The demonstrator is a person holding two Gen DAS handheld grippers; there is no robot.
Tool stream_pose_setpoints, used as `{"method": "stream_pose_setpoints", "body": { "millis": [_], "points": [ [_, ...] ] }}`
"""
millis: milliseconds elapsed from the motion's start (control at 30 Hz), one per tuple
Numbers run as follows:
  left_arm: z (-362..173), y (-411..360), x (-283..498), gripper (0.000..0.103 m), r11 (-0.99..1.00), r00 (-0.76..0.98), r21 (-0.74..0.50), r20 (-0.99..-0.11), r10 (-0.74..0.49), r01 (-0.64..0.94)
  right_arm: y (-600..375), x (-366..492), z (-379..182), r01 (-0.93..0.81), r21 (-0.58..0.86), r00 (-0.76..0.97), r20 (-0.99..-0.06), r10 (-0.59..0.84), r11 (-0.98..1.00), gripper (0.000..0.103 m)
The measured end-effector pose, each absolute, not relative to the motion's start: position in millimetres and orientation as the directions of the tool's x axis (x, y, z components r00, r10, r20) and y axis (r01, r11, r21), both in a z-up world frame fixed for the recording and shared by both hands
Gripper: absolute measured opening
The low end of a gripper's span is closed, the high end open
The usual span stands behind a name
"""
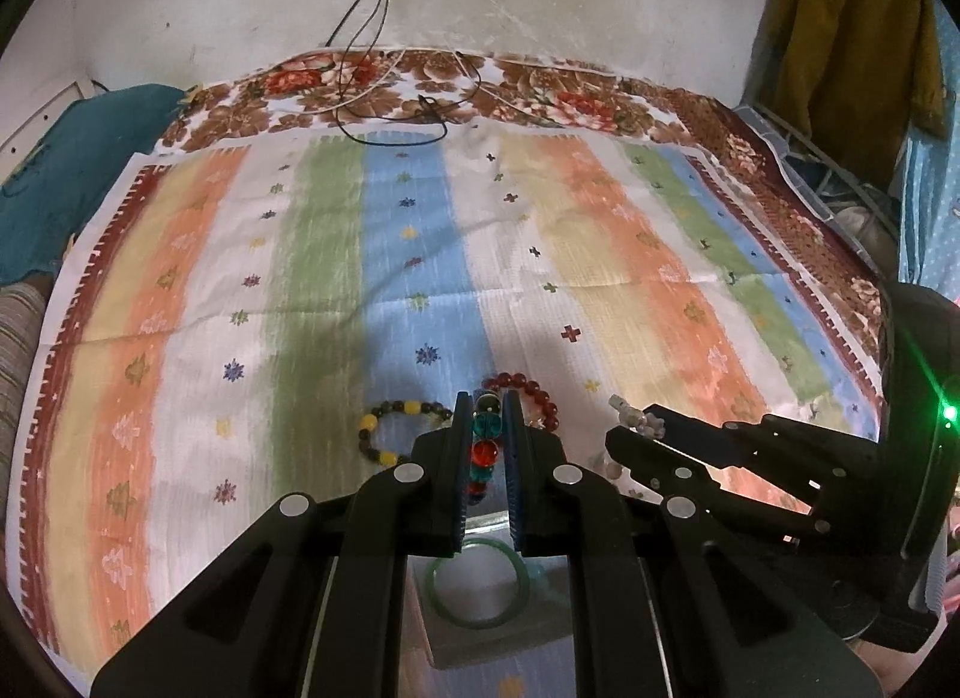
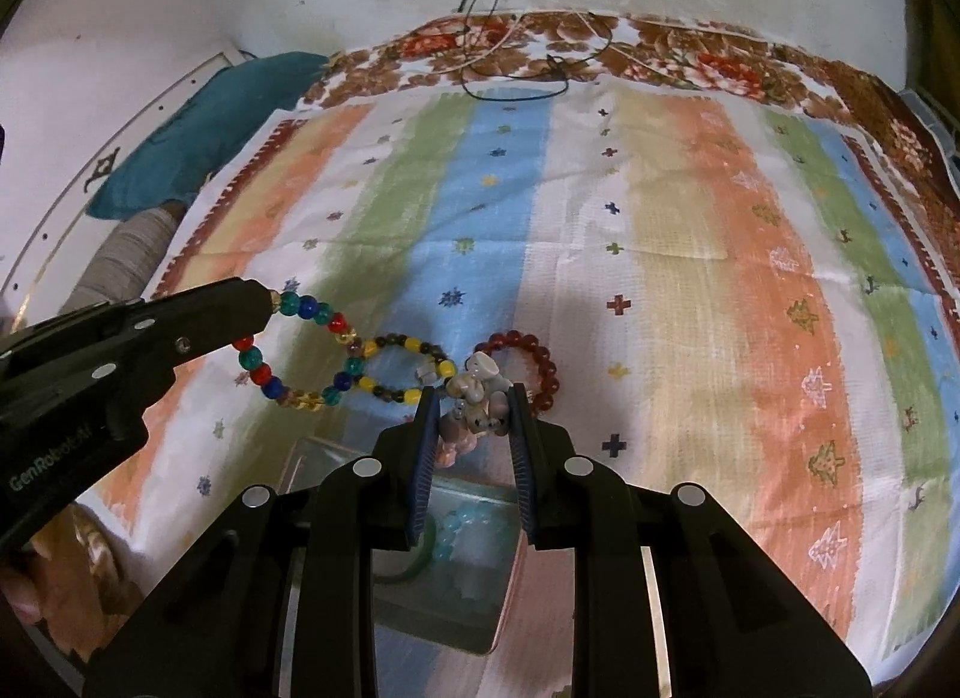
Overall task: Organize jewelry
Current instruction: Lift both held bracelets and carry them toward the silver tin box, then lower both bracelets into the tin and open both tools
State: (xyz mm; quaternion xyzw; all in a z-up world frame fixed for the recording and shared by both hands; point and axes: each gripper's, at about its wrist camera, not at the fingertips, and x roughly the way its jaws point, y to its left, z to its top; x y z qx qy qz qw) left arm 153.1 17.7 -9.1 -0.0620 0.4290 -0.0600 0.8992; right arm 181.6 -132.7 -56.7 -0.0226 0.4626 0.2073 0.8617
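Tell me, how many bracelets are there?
6, possibly more hidden: a multicolored one in the left gripper, a pale stone one in the right gripper, yellow-black and red ones on the cloth, green bangle and pale blue one in the box.

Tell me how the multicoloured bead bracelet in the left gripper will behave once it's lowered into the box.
The multicoloured bead bracelet hangs as a drooping loop from the left gripper, so it is probably floppy and will collapse in a heap. Its round glassy beads look smooth, so likely slippery and apt to roll a little.
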Motion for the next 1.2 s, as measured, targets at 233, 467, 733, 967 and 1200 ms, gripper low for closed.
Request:
{"method": "stream_pose_setpoints", "body": {
  "millis": [233, 467, 733, 967, 1200],
  "points": [
    [-2, 19, 134, 0.009, 0.983, 0.644, -0.170, -0.746, -0.170, 0.063, -132, 167, -53, -0.399, 0.147, 0.491, -0.799, 0.347, 0.905, 0.024],
    [2, 18, 116, 0.010, 0.981, 0.653, -0.178, -0.735, -0.183, 0.074, -133, 153, -50, -0.410, 0.151, 0.495, -0.791, 0.358, 0.900, 0.024],
    [2, 12, 98, 0.010, 0.981, 0.656, -0.172, -0.731, -0.190, 0.092, -136, 138, -48, -0.421, 0.155, 0.494, -0.787, 0.369, 0.894, 0.024],
    [0, 11, 93, 0.010, 0.978, 0.651, -0.185, -0.732, -0.201, 0.094, -138, 128, -52, -0.430, 0.164, 0.476, -0.794, 0.378, 0.888, 0.024],
    [-4, 18, 92, 0.028, 0.981, 0.642, -0.190, -0.748, -0.171, 0.040, -141, 131, -57, -0.404, 0.190, 0.456, -0.806, 0.377, 0.895, 0.043]
  ]
}}
